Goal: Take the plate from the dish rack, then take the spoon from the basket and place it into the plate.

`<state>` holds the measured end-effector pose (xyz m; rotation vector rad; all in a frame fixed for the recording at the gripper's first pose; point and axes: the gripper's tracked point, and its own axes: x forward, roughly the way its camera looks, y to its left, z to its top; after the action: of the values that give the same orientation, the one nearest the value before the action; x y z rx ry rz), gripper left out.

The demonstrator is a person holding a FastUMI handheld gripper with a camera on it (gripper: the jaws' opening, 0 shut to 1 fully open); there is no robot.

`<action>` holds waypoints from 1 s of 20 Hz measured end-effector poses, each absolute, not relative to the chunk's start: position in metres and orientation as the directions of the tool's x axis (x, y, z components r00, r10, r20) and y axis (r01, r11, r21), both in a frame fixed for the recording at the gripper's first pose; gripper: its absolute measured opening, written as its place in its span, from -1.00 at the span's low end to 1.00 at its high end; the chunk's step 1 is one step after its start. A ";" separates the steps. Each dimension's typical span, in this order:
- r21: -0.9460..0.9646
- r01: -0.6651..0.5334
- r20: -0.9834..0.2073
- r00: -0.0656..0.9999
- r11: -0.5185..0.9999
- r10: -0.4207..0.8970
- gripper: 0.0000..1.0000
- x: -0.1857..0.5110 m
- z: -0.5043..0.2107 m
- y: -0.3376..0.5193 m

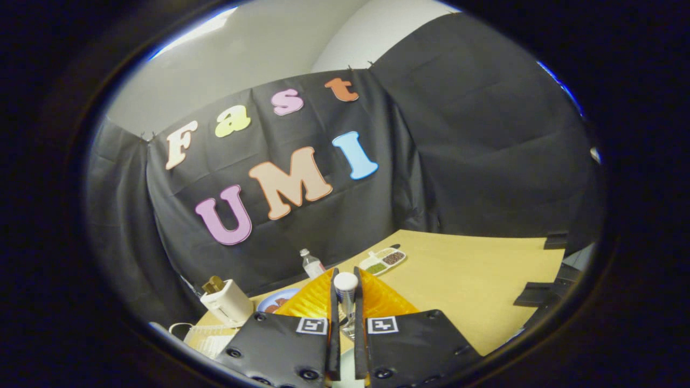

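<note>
Spoon [346, 293] is between my fingers, I believe: a pale round-ended handle with a shiny metal stem stands upright in the narrow gap, and what lies under it is hidden by the gripper body. The gripper [345, 285] is nearly closed, both orange fingers [315, 299] pressing on the handle from each side, so I hold it in a pinch. From this I judge that the spoon step is in hand and the carrying is under way.

I am high over the wooden table [474, 280] and tilted upward. Just beyond the left finger I see a blue plate [277, 299] with something brown on it; whether this is the task's plate I cannot tell. Near it stand a white toaster [226, 302], a water bottle [311, 264], and a divided dish with seeds [384, 260] further back.

The next move calls for lowering toward the plate, keeping the spoon steady, and releasing only when its end rests inside.
</note>
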<state>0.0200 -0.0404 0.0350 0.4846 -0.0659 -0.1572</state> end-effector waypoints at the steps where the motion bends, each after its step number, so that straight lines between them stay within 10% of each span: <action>1: 0.498 0.140 0.021 0.985 0.856 -0.173 -0.75 0.012 0.030 -0.042; 20: 0.550 0.302 -0.309 0.940 0.778 -0.146 -0.60 0.006 -0.116 -0.064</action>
<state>0.0063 -0.0639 -0.1161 0.6349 0.2569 -0.2456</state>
